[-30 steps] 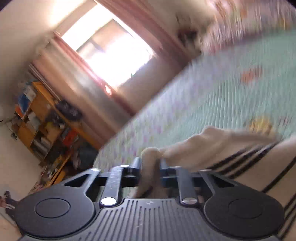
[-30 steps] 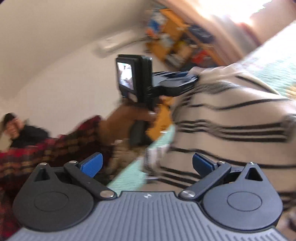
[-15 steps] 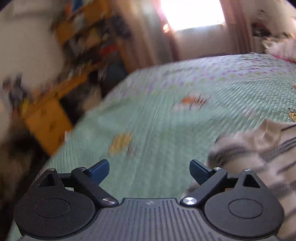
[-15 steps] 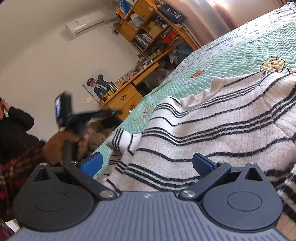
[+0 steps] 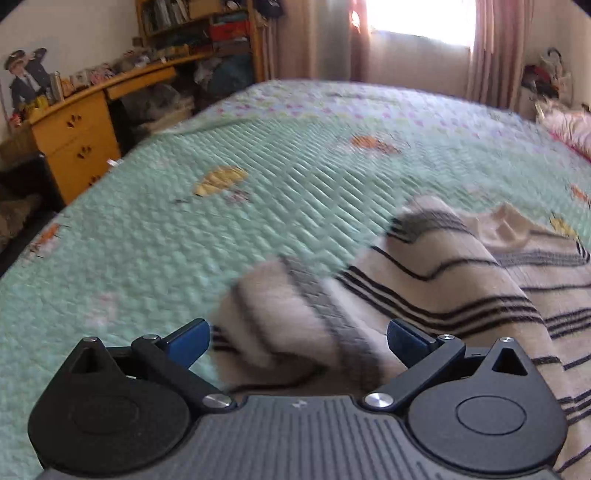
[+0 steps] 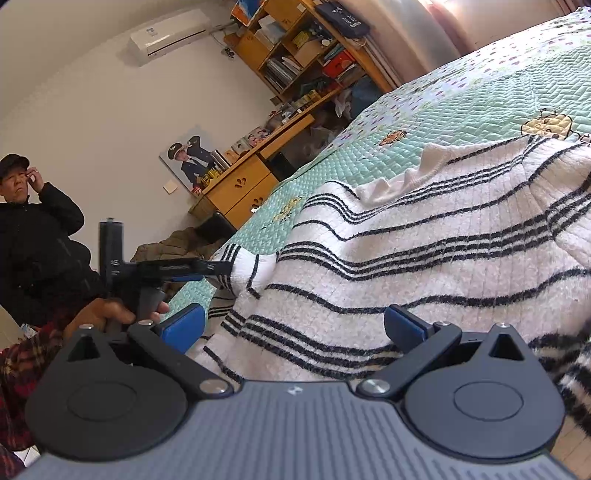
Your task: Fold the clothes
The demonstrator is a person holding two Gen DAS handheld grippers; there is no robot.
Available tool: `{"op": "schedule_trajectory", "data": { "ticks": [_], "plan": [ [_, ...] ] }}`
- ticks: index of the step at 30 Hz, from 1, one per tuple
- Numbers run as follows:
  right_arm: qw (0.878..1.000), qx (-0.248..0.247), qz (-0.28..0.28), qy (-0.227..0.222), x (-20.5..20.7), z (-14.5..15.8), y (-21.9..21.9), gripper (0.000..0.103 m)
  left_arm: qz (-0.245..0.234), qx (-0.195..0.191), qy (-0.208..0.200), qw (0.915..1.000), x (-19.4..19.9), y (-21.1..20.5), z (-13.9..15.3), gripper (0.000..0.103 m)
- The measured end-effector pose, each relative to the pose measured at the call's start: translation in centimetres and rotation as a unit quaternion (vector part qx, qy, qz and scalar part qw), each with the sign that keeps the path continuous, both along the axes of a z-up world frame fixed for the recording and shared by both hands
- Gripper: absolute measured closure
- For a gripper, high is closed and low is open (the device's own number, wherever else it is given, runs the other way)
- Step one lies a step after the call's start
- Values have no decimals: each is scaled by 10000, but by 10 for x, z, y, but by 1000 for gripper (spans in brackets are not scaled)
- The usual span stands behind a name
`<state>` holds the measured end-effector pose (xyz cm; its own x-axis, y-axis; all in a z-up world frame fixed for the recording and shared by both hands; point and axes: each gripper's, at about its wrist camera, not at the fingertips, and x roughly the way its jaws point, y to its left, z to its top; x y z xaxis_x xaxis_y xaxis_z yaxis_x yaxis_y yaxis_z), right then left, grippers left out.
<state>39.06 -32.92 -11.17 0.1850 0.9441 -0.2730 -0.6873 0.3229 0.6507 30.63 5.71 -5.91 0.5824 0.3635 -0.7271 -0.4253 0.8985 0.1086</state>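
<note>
The striped sweater [image 6: 424, 258] lies rumpled near the bed's [image 5: 184, 240] left edge. It looks soft, thick and floppy, best pinched at a cuff or hem. The left gripper [image 5: 297, 341], its fingers just opened wide, holds nothing; the right gripper [image 6: 293, 326] is likewise spread empty.

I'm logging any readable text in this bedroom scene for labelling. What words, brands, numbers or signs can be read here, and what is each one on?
No text can be read.
Air conditioner: a small blue mark on its front, too small to read.
Books on the wooden shelf: spines and covers too small and blurred.
Poster above the desk: shows two uniformed figures, no lettering legible.
Striped sweater and quilt: patterns only, no words.
</note>
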Motion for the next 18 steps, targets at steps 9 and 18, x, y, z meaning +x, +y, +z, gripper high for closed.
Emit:
{"op": "schedule_trajectory", "data": {
  "ticks": [9, 18],
  "plan": [
    [9999, 100, -59, -47, 0, 3, -3, 0, 97, 664, -50, 9977, 26, -37, -21, 83],
    [9953, 914, -267, -171, -6, 31, -20, 0, 358, 2087, -1053, 9716, -4, -27, 81, 85]
  ]
}}
